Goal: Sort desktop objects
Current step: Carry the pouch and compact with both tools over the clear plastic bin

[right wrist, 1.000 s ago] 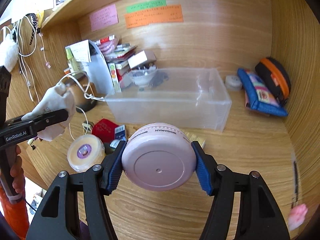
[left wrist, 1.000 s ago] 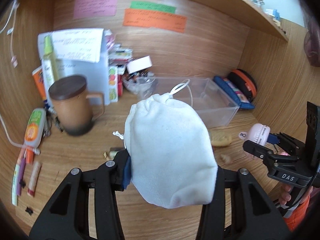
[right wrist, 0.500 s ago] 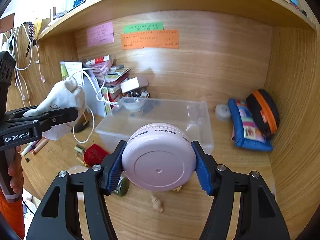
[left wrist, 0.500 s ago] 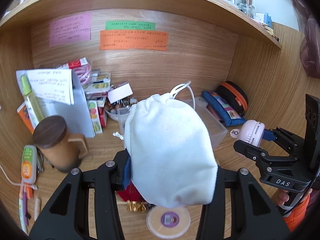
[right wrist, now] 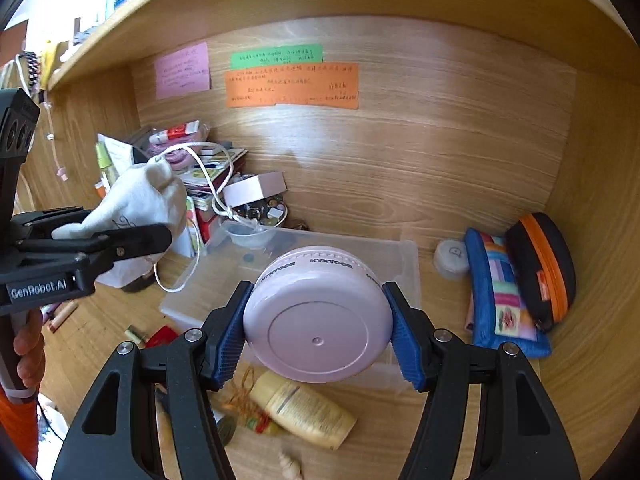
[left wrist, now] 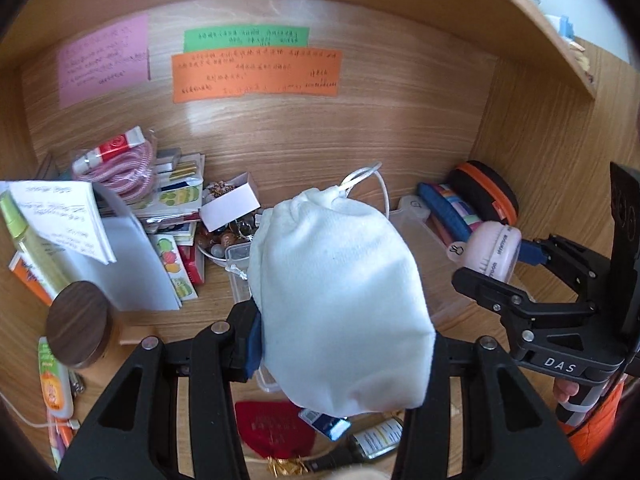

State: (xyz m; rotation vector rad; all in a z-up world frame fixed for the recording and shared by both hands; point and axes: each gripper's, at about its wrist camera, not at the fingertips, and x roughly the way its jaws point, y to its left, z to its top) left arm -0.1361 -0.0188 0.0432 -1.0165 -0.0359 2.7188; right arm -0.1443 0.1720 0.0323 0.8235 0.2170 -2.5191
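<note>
My left gripper [left wrist: 340, 344] is shut on a white drawstring pouch [left wrist: 336, 296] and holds it in the air above the desk. The pouch also shows at the left of the right wrist view [right wrist: 136, 204]. My right gripper [right wrist: 316, 332] is shut on a round pink jar [right wrist: 318, 320] and holds it above the near edge of a clear plastic bin [right wrist: 404, 256]. The jar also shows at the right of the left wrist view [left wrist: 494, 252]. In the left wrist view the bin [left wrist: 416, 220] is mostly hidden behind the pouch.
A stack of booklets and boxes [left wrist: 176, 200] and a small bowl of beads [right wrist: 260, 212] stand at the back left. A brown lidded mug [left wrist: 78, 326] is at the left. Two pouches [right wrist: 520, 276] lean at the right wall. A cream bottle [right wrist: 304, 410], a red pouch [left wrist: 276, 426] and small items lie in front.
Both grippers have risen and moved forward toward the back wall, each with its object held. The bin now lies closer below them.
</note>
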